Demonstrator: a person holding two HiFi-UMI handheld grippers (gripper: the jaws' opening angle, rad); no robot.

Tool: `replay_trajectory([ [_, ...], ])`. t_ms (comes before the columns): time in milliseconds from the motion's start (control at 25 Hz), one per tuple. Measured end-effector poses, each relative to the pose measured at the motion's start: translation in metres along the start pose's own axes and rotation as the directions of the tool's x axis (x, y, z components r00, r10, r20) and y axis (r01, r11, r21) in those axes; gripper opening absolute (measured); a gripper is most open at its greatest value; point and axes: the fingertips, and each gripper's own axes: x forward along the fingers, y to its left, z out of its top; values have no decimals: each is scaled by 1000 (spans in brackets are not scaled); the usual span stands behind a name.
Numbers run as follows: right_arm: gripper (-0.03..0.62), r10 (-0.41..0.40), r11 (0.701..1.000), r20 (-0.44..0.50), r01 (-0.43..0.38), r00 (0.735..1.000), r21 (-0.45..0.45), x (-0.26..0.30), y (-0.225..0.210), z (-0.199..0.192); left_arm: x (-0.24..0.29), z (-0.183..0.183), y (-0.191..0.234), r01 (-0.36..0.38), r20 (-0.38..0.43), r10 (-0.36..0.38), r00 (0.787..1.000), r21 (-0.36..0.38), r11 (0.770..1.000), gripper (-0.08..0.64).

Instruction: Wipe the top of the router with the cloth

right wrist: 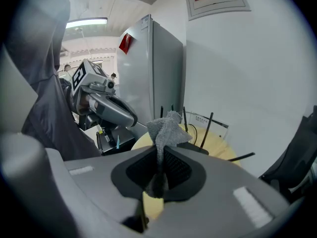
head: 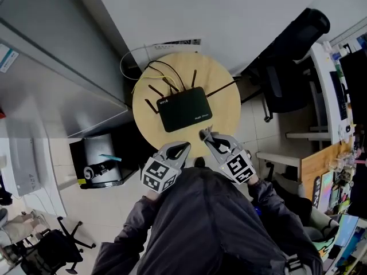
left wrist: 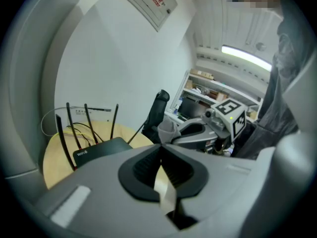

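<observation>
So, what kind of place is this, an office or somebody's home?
Most likely an office or workroom. A black swivel chair stands beside a cluttered desk, another wheeled chair is at the lower left, and the router sits on a small round table.

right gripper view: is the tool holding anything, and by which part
The right tool is shut on the grey cloth, gripping a bunched fold; the loose end pokes out beyond it.
</observation>
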Motion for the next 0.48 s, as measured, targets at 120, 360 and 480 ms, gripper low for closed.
replay_trajectory([
  [120, 29, 11, 1000, -8, -11, 1000, -12, 22, -4, 20, -11, 6, 29, -17, 18, 18, 1000, -18, 1000, 0],
  [360, 29, 21, 999, -58, -24, 998, -45, 63, -5, 36, -25, 5, 68, -25, 42, 28, 999, -71, 997, 0],
  [480, 29, 33, 999, -82, -36, 996, -40, 81, -2, 37, -27, 0, 79, -19, 34, 22, 999, -88, 996, 0],
])
